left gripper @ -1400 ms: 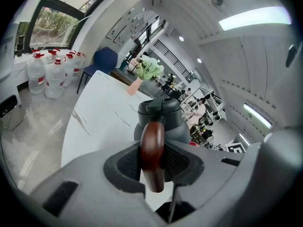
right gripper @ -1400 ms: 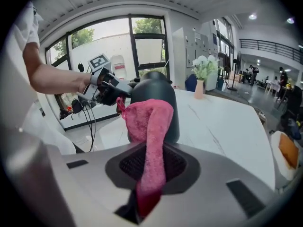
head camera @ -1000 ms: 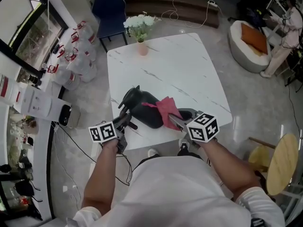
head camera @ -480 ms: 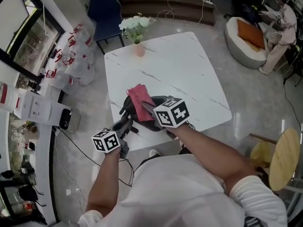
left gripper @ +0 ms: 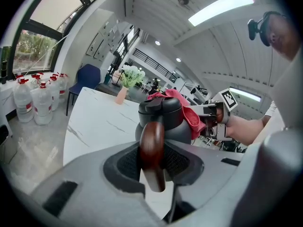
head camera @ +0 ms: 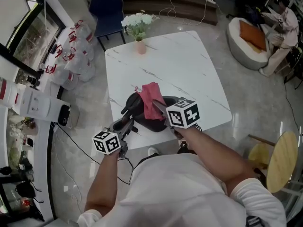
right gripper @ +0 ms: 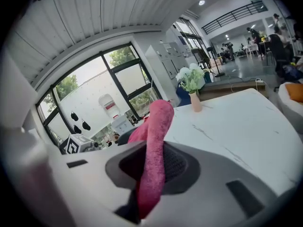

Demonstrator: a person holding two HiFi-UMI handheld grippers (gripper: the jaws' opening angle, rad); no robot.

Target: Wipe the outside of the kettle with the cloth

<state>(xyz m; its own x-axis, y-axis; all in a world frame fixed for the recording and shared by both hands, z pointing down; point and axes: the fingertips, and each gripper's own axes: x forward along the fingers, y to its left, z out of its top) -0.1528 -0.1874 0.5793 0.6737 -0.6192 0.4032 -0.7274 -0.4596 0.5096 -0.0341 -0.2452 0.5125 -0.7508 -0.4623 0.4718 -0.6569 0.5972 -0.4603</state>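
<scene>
A dark grey kettle (head camera: 150,111) with a brown wooden handle (left gripper: 152,152) lies tilted near the front edge of the white marble table (head camera: 170,65). My left gripper (head camera: 126,124) is shut on that handle (head camera: 128,120), at the kettle's near left. A pink cloth (head camera: 151,100) is draped over the top of the kettle (left gripper: 166,119). My right gripper (head camera: 158,108) is shut on the cloth (right gripper: 152,157), which stands up between its jaws. The cloth (left gripper: 187,111) hangs on the kettle's right side in the left gripper view.
A pink vase with white flowers (head camera: 138,31) stands at the table's far edge, a blue chair (head camera: 106,7) behind it. Water jugs (head camera: 71,51) line the floor at left. A round wooden stool (head camera: 281,160) is at right. A person (head camera: 283,14) sits far right.
My right gripper swept the cloth from the kettle's right side to its left, then back a little toward the middle. The left gripper has kept hold of the handle and rolled slightly.
</scene>
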